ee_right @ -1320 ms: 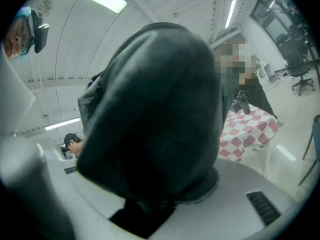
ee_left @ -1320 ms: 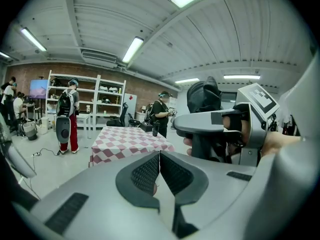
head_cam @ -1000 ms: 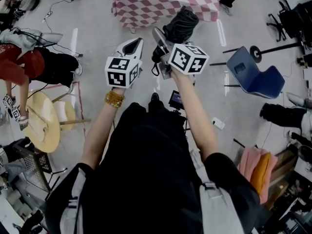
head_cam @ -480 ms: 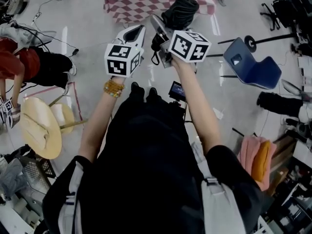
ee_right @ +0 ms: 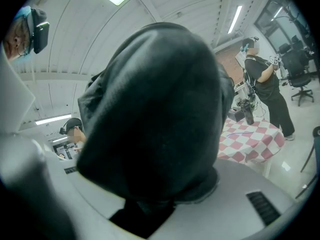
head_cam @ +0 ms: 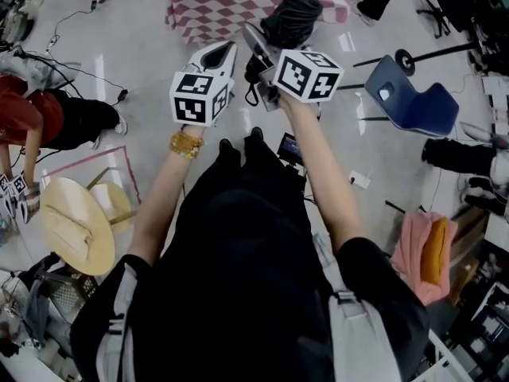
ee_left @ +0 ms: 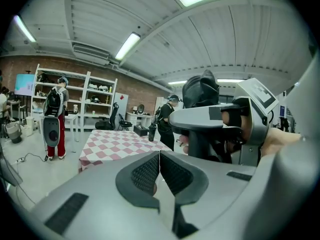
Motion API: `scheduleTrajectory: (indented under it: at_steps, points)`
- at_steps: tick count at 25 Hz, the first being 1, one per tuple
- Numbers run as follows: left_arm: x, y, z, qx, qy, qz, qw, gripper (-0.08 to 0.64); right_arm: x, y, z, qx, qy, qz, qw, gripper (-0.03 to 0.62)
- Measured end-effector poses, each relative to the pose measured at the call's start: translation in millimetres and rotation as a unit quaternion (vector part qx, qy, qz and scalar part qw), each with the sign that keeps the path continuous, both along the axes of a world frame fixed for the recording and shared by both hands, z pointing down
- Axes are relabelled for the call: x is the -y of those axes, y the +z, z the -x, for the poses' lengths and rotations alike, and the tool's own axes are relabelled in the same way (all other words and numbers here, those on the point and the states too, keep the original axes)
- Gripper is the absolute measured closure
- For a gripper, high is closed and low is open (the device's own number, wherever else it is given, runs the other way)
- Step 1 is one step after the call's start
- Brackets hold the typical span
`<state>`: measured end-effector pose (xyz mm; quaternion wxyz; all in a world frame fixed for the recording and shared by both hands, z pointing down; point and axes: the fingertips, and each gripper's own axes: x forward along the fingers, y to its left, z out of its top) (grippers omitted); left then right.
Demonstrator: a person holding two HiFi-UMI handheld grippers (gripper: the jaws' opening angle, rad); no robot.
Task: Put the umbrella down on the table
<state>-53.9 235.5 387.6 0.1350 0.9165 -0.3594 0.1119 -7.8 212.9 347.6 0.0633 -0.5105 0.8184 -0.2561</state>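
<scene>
Gripping one black umbrella: right tongs; left tongs closed, empty; one checkered table ahead.

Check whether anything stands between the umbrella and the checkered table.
Nothing visible does. The umbrella, clamped in the right tool, faces the checkered table with only open floor between them. A black box and a bottle stand at the table's far side.
</scene>
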Motion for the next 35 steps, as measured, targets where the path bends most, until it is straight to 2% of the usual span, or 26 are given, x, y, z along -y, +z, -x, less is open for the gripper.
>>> scheduleTrajectory:
  at_steps: [5, 10, 16, 23, 29, 35]
  points:
    - [22, 7, -8, 0.006, -0.006, 0.003, 1.0000, 0.545, 25, 5, -13, 0.007, 0.003, 0.002, 1.000, 0.400]
    - [51, 10, -27, 0.016, -0.023, 0.006, 0.9996, 0.545, 54, 12, -33, 0.020, -0.014, 0.007, 1.000, 0.400]
    - [105, 12, -57, 0.028, -0.045, 0.005, 0.9986, 0.545, 110, 16, -67, 0.029, -0.031, 0.004, 0.999, 0.400]
    - [145, 11, -80, 0.027, -0.071, 0.009, 0.9971, 0.545, 160, 15, -100, 0.027, -0.048, 0.007, 0.998, 0.401]
    - [169, 19, -76, 0.025, -0.079, 0.015, 0.9964, 0.545, 187, 18, -96, 0.027, -0.054, 0.010, 0.998, 0.402]
    - [210, 14, -63, 0.016, -0.063, 0.010, 0.9978, 0.545, 221, 21, -77, 0.020, -0.048, 0.015, 0.999, 0.402]
